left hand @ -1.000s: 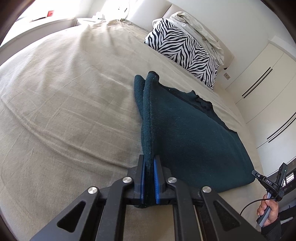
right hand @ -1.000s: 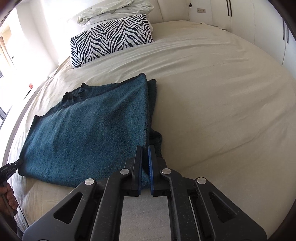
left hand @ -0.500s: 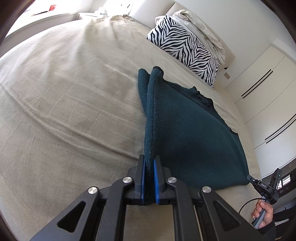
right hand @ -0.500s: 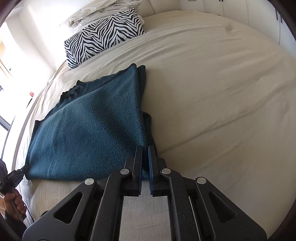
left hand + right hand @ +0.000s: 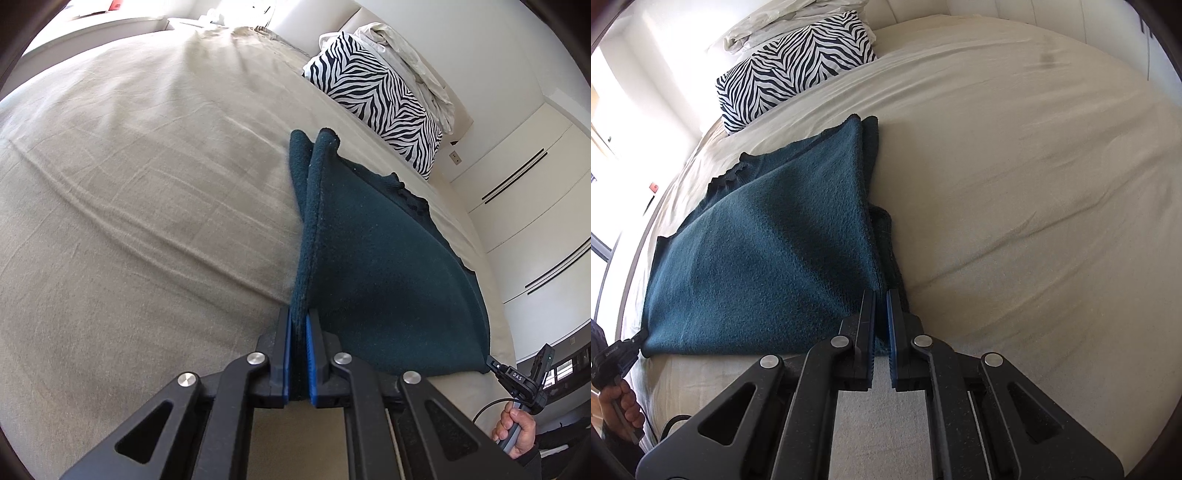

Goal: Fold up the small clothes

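One dark teal knitted garment lies on the beige bed, a layer of it lifted along two edges. From the left wrist camera, the left gripper sits at 6 o'clock with its blue pads clamped tight on the garment's folded edge, which runs away toward 12 o'clock. That view alone shows the white wardrobe doors at 3 o'clock and a wall socket near 2 o'clock. At 4 o'clock a hand grips the handle of the other tool.

From the right wrist camera, the right gripper is at 6 o'clock, its jaws drawn in on the garment's near corner, cloth caught between the blue pads. Here the garment spreads toward 9 o'clock, and its ribbed edge shows at 10 o'clock. Only this view takes in the bright window side at 9 o'clock and the broad bare stretch of sheet toward 3 o'clock. The other hand appears at 8 o'clock.

Counted: one garment, one zebra-striped pillow with one crumpled pale bundle of linen on it, two grippers, two hands.
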`<state>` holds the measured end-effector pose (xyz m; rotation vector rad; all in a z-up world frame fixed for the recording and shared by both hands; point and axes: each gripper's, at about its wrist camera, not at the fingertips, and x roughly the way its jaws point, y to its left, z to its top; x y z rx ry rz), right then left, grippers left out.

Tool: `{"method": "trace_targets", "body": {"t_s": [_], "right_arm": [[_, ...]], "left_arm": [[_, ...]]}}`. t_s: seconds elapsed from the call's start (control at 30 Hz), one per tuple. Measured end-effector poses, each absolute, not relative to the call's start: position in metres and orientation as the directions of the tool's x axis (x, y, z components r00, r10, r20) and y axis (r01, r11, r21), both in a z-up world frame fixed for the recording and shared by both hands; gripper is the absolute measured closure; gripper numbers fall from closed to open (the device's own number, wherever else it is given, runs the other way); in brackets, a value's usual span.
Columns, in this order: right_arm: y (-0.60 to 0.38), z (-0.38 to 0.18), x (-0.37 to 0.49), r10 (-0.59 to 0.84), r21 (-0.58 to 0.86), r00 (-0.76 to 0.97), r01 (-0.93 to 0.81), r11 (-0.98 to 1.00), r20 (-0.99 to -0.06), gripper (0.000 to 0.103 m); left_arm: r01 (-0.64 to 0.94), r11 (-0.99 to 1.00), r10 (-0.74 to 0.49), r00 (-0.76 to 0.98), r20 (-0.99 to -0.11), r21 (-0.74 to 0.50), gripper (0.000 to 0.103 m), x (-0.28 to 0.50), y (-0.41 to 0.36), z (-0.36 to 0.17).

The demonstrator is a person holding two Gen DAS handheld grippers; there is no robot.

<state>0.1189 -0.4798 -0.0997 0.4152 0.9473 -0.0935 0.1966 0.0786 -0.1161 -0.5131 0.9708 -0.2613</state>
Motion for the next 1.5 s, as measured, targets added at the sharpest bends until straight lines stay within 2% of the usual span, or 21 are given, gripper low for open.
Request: {"method": "trace_targets", "body": {"t_s": [0.4,0.77,0.8,0.87,0.93,0.97,1.0,1.03,1.07,1.2,1.27,1.37,1.5], "right_arm": [[-0.478,-0.103,0.117,0.11,0.309,0.589,0.249,0.918,-0.801,0.098],[-0.491,-0.108,0.114,0.185,0.412,0.602,0.263,0.872,-0.777,0.095],[-0.492,-0.107,0.113,0.189,0.42,0.602,0.269,0.867,-0.776,0.093],[-0.494,-0.099,0.11,0.171,0.415,0.611,0.285,0.864,-0.773,0.084],[-0.498,-0.085,0.106,0.142,0.413,0.637,0.298,0.861,-0.757,0.073],[-0.5,-0.077,0.104,0.134,0.417,0.653,0.3,0.858,-0.745,0.07],[-0.502,-0.068,0.103,0.126,0.42,0.668,0.299,0.857,-0.733,0.058],[-0.502,-0.058,0.104,0.117,0.422,0.684,0.297,0.857,-0.72,0.053],[-0.501,-0.049,0.106,0.116,0.429,0.704,0.286,0.857,-0.701,0.053],[-0.479,-0.026,0.147,0.232,0.495,0.72,0.175,0.851,-0.654,0.053],[-0.458,-0.026,0.179,0.312,0.541,0.708,0.117,0.833,-0.633,0.053],[-0.421,-0.036,0.23,0.412,0.602,0.669,0.067,0.795,-0.619,0.053],[-0.371,-0.065,0.291,0.551,0.702,0.589,0.04,0.711,-0.591,0.053]], "left_arm": [[-0.025,0.848,-0.433,0.546,-0.717,-0.53,0.096,0.19,0.082,-0.12],[-0.025,0.861,-0.411,0.553,-0.724,-0.508,0.094,0.186,0.079,-0.119],[-0.034,0.864,-0.403,0.552,-0.73,-0.502,0.088,0.186,0.08,-0.118],[-0.055,0.861,-0.395,0.553,-0.733,-0.505,0.084,0.183,0.083,-0.114],[-0.072,0.867,-0.368,0.573,-0.732,-0.492,0.075,0.178,0.088,-0.103],[-0.078,0.875,-0.345,0.59,-0.73,-0.477,0.075,0.175,0.09,-0.095],[-0.076,0.881,-0.329,0.609,-0.721,-0.466,0.075,0.173,0.091,-0.086],[-0.068,0.888,-0.318,0.627,-0.712,-0.456,0.073,0.174,0.091,-0.077],[-0.056,0.898,-0.303,0.641,-0.705,-0.437,0.071,0.177,0.089,-0.066],[0.052,0.933,-0.295,0.68,-0.671,-0.357,0.057,0.214,0.055,-0.032],[0.122,0.948,-0.293,0.696,-0.656,-0.294,0.056,0.242,0.025,-0.023],[0.2,0.952,-0.305,0.667,-0.68,-0.23,0.054,0.292,-0.018,-0.027],[0.209,0.966,-0.252,0.652,-0.715,-0.149,0.054,0.347,-0.051,-0.053]]}}
